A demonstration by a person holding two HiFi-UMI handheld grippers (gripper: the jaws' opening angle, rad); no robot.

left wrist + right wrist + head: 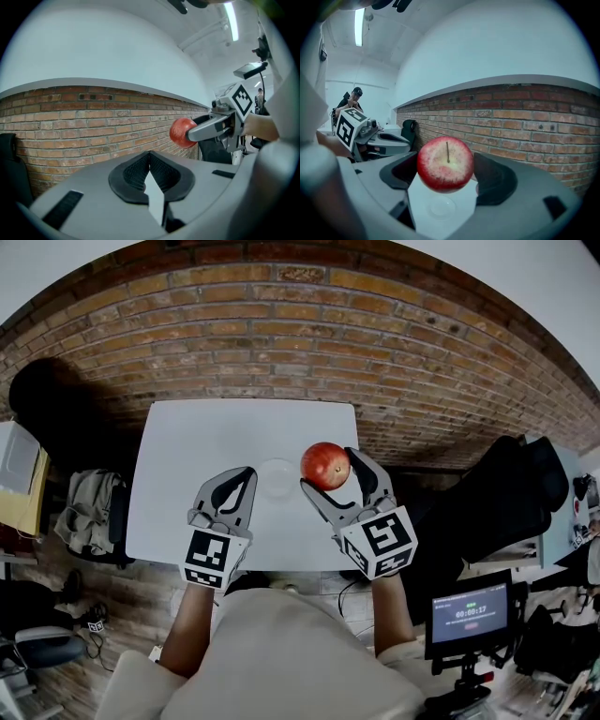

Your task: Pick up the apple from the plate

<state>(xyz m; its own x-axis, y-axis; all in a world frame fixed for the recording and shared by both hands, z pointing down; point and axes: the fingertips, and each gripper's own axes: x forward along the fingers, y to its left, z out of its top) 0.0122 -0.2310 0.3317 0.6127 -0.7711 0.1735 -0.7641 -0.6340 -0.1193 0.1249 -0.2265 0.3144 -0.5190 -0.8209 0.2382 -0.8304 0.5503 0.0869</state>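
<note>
Your right gripper (pixel 330 472) has its jaws clamped on the red apple (pixel 324 463), held above the clear plate (pixel 277 478) on the white table (pixel 187 456). Your left gripper (pixel 246 476), jaws together and empty, is just left of the plate.

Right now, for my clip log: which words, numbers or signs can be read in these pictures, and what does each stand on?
"00:00:17", as best the green digits read, on the screen at the head view's lower right.
Red line under those digits: too small to read.
Cube on the left gripper and cube on the right gripper: square marker patterns, no letters.
Apple and table: no print.
</note>
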